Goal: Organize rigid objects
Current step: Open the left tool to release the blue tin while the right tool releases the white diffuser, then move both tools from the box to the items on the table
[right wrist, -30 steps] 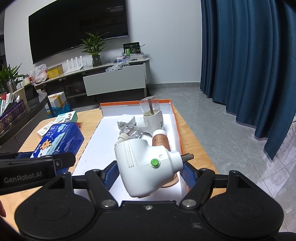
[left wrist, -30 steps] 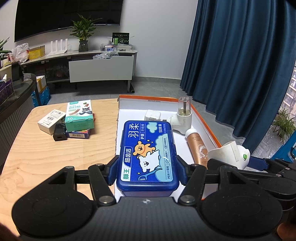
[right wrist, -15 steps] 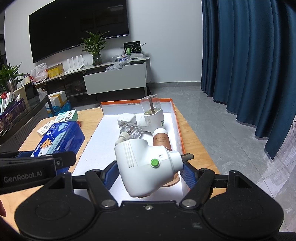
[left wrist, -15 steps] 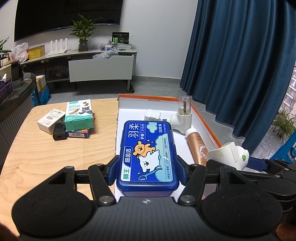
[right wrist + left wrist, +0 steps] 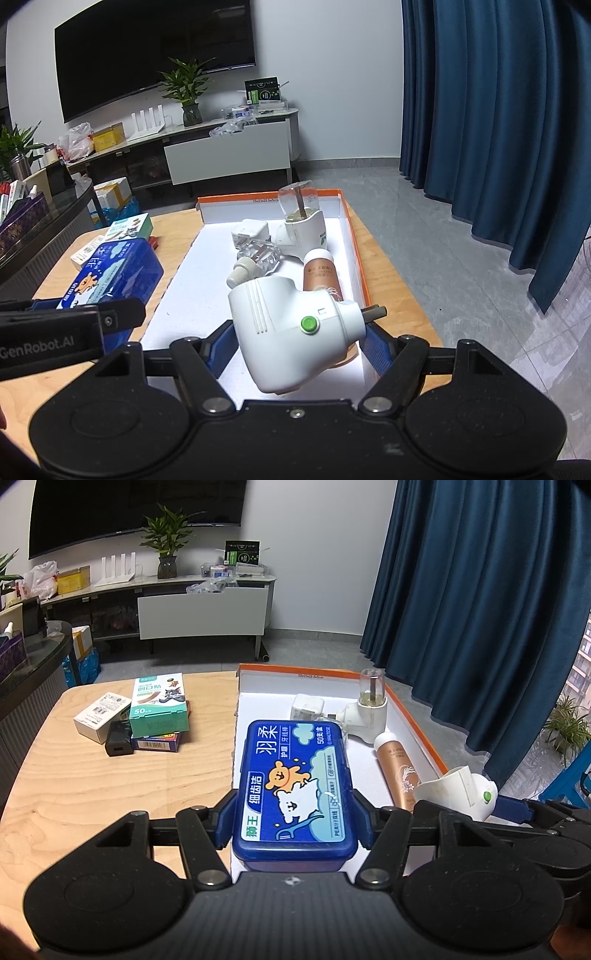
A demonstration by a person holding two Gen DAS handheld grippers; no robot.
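While the left gripper [image 5: 293,814] clamps the blue box [image 5: 295,794], the right gripper [image 5: 295,339] clamps the white plug-in device [image 5: 291,332] above the tray [image 5: 360,254].

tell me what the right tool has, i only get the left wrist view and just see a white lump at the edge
observer: The right tool is shut on a white plug-in device; its two dark pins stick out to the right.
operator: anything hidden behind my blue box
observer: Yes. A clear glass bottle with a white cap lies on its side in the tray.
operator: is the device over the tray
observer: It looks so: white tray floor shows beneath it, and it hides the near end of the rose-gold tube.
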